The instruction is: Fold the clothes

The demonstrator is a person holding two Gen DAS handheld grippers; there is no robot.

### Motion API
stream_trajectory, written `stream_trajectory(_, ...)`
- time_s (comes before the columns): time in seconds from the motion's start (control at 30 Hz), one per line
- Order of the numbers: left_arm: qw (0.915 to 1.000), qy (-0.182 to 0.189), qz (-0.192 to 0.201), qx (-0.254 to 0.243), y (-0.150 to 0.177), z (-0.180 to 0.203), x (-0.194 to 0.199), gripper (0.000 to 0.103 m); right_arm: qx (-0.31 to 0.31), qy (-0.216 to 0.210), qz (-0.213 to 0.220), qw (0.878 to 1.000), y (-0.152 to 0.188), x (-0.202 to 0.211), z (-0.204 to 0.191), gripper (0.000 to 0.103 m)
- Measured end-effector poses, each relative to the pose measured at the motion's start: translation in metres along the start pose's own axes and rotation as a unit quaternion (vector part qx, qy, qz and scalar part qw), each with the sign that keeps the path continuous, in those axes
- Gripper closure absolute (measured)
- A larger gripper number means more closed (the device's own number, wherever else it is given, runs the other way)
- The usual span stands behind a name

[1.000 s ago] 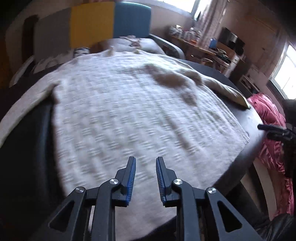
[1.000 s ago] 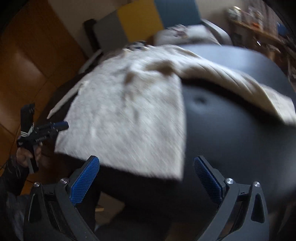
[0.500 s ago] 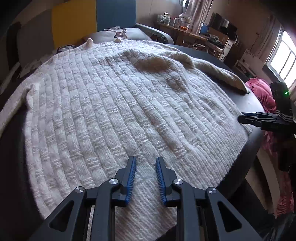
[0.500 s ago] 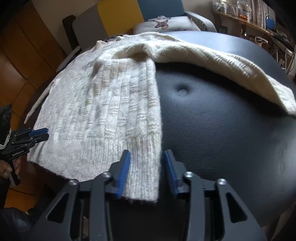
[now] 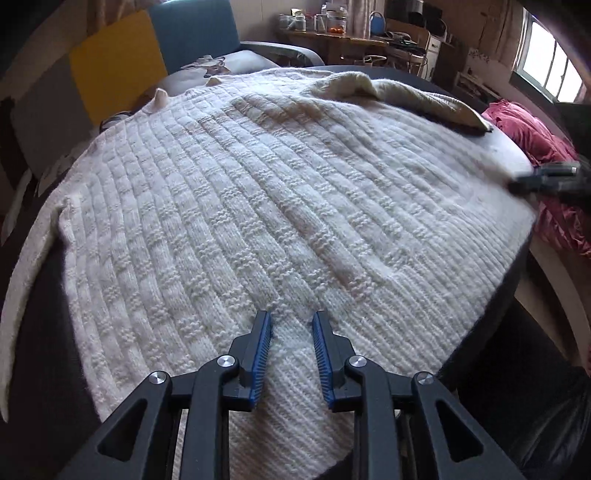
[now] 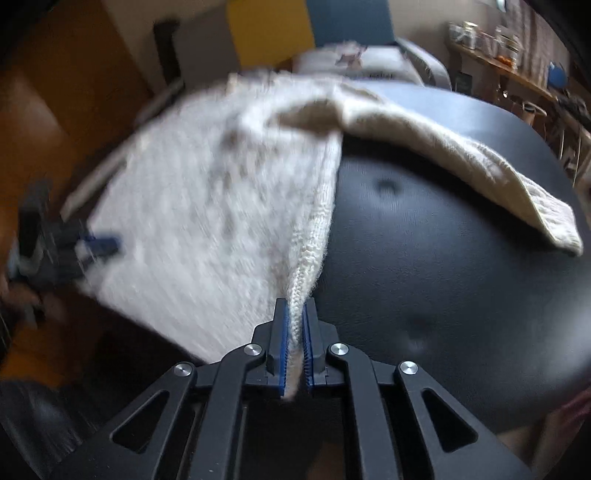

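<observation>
A cream knitted sweater [image 5: 277, 184] lies spread over a round black padded table [image 6: 443, 277]. One sleeve [image 6: 461, 158] stretches out to the right across the bare black top. My left gripper [image 5: 291, 325] hovers low over the near hem; its jaws are opening, with a small ridge of knit between the blue pads, which do not press on it. My right gripper [image 6: 294, 317] is shut on the sweater's [image 6: 207, 221] near right hem corner, and the edge rises into it. Each gripper shows blurred in the other's view: the right gripper [image 5: 543, 181] and the left gripper [image 6: 99, 243].
A pink cloth [image 5: 535, 136] lies beyond the table's right edge. Behind the table stands a seat with a yellow panel [image 5: 118, 62] and a blue panel [image 5: 195, 33], and a printed cushion [image 5: 218, 66]. A wooden counter with jars [image 5: 332, 29] runs along the back wall.
My right gripper went from wide open to shut on the sweater's hem corner and has tugged that edge up. My left gripper stayed over the hem and rolled slightly.
</observation>
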State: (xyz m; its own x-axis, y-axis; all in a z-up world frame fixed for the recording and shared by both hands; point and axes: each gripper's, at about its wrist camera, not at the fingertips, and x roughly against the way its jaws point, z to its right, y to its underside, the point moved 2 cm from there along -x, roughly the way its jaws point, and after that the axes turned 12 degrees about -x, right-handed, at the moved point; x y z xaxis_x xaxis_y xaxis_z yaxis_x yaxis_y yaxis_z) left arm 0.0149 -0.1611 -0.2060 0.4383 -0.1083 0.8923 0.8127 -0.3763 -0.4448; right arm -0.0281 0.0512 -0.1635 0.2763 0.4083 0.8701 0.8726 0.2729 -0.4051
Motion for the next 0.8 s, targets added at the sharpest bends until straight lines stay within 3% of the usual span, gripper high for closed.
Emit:
stream_trajectory(0.07, 0.9999, 0.009, -0.001, 0.005, 0.0, -0.003, 0.0, 0.078, 0.002, 0.015, -0.027, 1.0, 0.013, -0.013, 0.003, 0.096)
stream_trajectory(0.23, 1.0, 0.006, -0.007, 0.002, -0.009, -0.004, 0.006, 0.078, -0.009, 0.003, -0.017, 1.0, 0.015, -0.015, 0.004, 0.096)
stream_trajectory(0.27, 0.9999, 0.01, 0.001, 0.011, -0.013, -0.007, 0.009, 0.079, -0.006, 0.002, -0.02, 1.0, 0.015, -0.015, 0.004, 0.096)
stream_trajectory(0.37, 0.9944, 0.072, 0.064, 0.045, -0.036, -0.009, 0.028, 0.08, -0.023, -0.021, -0.021, 0.999, 0.009, -0.006, 0.008, 0.091)
stream_trajectory(0.43, 0.991, 0.087, 0.094, 0.039, -0.061, -0.005, 0.034, 0.08, -0.025, -0.04, 0.008, 0.999, 0.001, 0.012, 0.012, 0.091)
stream_trajectory(0.47, 0.9898, 0.092, 0.103, 0.034, -0.073, -0.002, 0.035, 0.08, -0.035, -0.048, 0.024, 0.998, -0.003, 0.023, 0.019, 0.086)
stream_trajectory(0.53, 0.99, 0.094, 0.103, 0.019, -0.097, 0.005, 0.025, 0.08, -0.06, -0.058, 0.06, 0.995, -0.013, 0.043, 0.036, 0.059)
stream_trajectory(0.57, 0.9905, 0.095, 0.1, 0.008, -0.106, 0.01, 0.018, 0.08, -0.08, -0.057, 0.086, 0.991, -0.019, 0.054, 0.049, 0.041)
stream_trajectory(0.6, 0.9905, 0.098, 0.096, -0.002, -0.114, 0.016, 0.011, 0.08, -0.098, -0.053, 0.106, 0.988, -0.023, 0.062, 0.064, 0.036)
stream_trajectory(0.73, 0.9911, 0.111, 0.054, -0.049, -0.132, 0.045, -0.029, 0.08, -0.151, 0.006, 0.172, 0.973, -0.038, 0.084, 0.124, 0.035)
stream_trajectory(0.8, 0.9914, 0.106, 0.027, -0.072, -0.131, 0.057, -0.05, 0.08, -0.142, 0.08, 0.177, 0.97, -0.047, 0.08, 0.146, 0.035)
